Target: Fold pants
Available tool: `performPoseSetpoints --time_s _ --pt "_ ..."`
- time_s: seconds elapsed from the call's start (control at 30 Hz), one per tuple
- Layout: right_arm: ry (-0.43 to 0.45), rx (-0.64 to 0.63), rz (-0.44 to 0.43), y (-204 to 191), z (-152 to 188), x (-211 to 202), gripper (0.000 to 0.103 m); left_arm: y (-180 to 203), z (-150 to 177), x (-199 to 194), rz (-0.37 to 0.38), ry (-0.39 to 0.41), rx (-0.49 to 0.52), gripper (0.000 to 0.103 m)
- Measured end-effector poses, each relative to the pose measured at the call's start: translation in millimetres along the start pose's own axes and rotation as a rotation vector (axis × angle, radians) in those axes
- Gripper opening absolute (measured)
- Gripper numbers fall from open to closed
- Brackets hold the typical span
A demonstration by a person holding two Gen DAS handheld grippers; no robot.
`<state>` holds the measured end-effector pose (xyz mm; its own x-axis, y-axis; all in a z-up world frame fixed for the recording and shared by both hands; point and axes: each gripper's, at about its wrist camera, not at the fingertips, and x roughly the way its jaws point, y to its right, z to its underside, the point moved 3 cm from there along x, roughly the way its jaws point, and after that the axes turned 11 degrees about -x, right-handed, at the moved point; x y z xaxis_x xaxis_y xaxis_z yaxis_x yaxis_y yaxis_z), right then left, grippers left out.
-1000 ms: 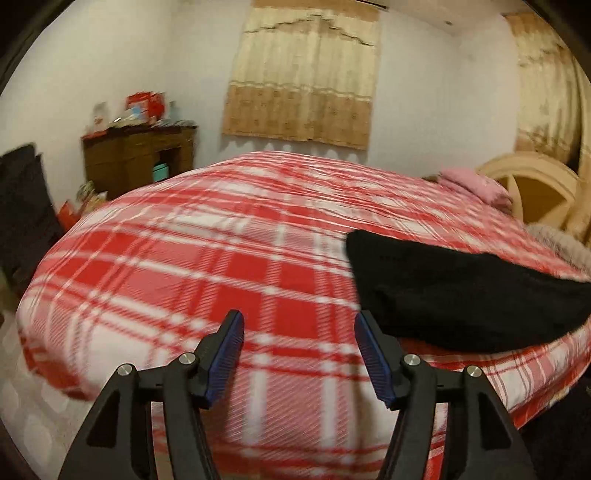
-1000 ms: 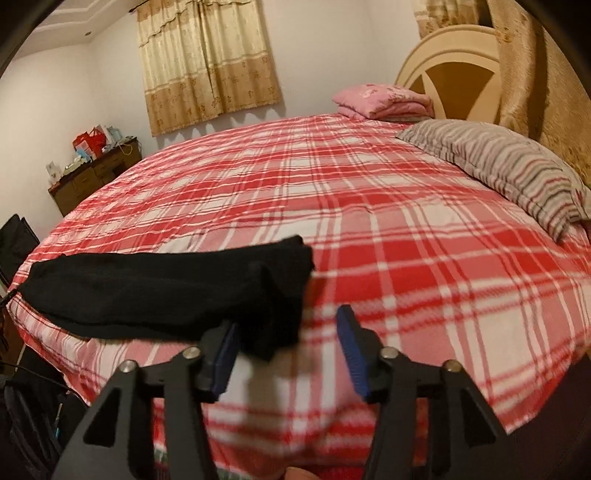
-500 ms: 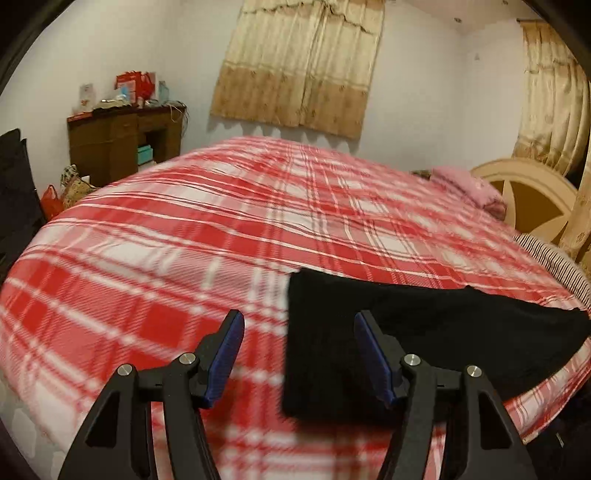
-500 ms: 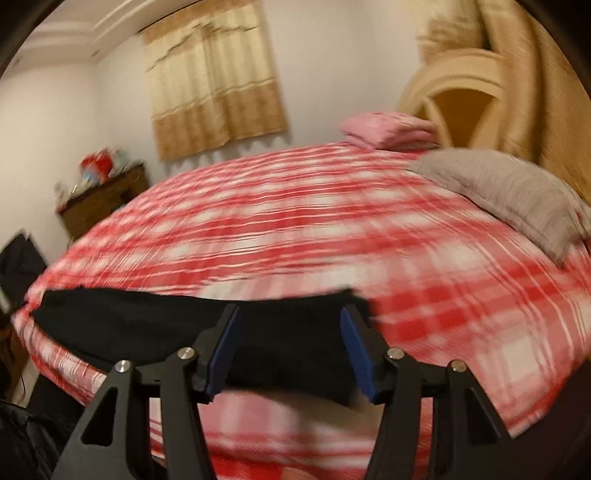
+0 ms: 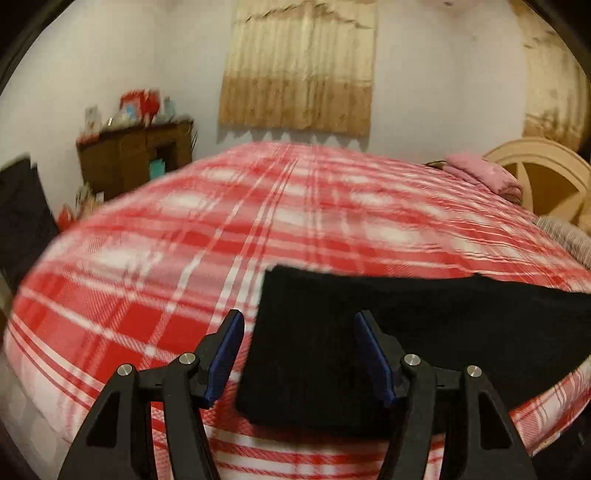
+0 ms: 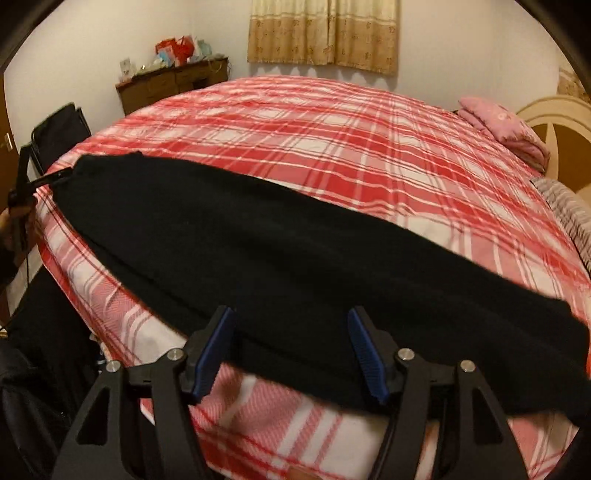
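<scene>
A pair of black pants lies stretched flat along the near edge of the red plaid bed. My right gripper hovers over the pants' near hem around the middle. Its jaws are opening and the cloth lies under the gap, with the pads off it. In the left wrist view, my left gripper stands open over the square left end of the pants, gripping nothing. In the right wrist view, the left gripper shows at the pants' far left end, with a hand holding it.
A wooden cabinet with clutter on top stands by the far wall under curtains. A pink folded blanket, a striped pillow and a cream headboard are at the right. A dark chair stands left of the bed.
The right gripper swung left from the bunched pants end to the middle of the hem, and its jaws widened. The pants now lie stretched out. The left gripper shifted over the pants' left end.
</scene>
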<state>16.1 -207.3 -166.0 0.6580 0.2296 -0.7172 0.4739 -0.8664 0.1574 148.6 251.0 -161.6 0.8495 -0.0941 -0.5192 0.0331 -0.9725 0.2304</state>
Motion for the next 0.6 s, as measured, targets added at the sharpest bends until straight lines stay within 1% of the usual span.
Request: performPoseSetpoints --time_s 0.03,0.1,0.2,0.27,0.33,0.37,0.4,0.43,0.47,0.53,0.57,0.6 --pt "0.013 0.023 0.005 9.1 3.3 -7.4 0.067 15.2 -3.2 -8.7 0.030 0.013 0.031 0.064" --pt "0.036 0.073 0.051 32.1 3.9 -23.3 0.067 41.6 -6.4 -15.5 0.098 0.010 0.071 0.064" --pt "0.098 0.164 0.163 82.9 -0.6 -53.4 0.069 88.1 -1.7 -10.2 0.187 -0.025 0.135 0.064" --pt "0.140 0.281 0.244 133.9 -6.3 -68.6 0.069 115.3 5.2 -0.3 0.241 -0.053 0.168 0.064" --pt "0.170 0.400 0.300 185.3 -9.6 -70.5 0.069 135.4 15.4 10.8 0.279 -0.086 0.180 0.064" --pt "0.177 0.451 0.313 209.0 -8.3 -69.9 0.070 144.9 21.7 15.2 0.304 -0.111 0.174 0.064" --pt "0.169 0.480 0.313 225.0 -11.2 -64.8 0.070 152.7 28.2 18.5 0.329 -0.135 0.165 0.064" --pt "0.145 0.514 0.309 241.6 -11.5 -57.2 0.070 163.1 37.4 20.6 0.372 -0.166 0.160 0.064" --pt "0.112 0.542 0.294 254.7 -10.2 -47.1 0.070 171.5 44.0 19.9 0.398 -0.183 0.171 0.064" --pt "0.066 0.582 0.231 269.1 -6.5 -27.4 0.066 190.0 56.8 16.1 0.422 -0.194 0.213 0.064" --pt "0.057 0.600 0.194 274.8 -3.6 -18.0 0.063 195.2 60.9 13.9 0.431 -0.200 0.223 0.064" --pt "0.053 0.609 0.172 277.8 -2.1 -11.4 0.062 199.0 64.3 13.1 0.441 -0.213 0.227 0.064"
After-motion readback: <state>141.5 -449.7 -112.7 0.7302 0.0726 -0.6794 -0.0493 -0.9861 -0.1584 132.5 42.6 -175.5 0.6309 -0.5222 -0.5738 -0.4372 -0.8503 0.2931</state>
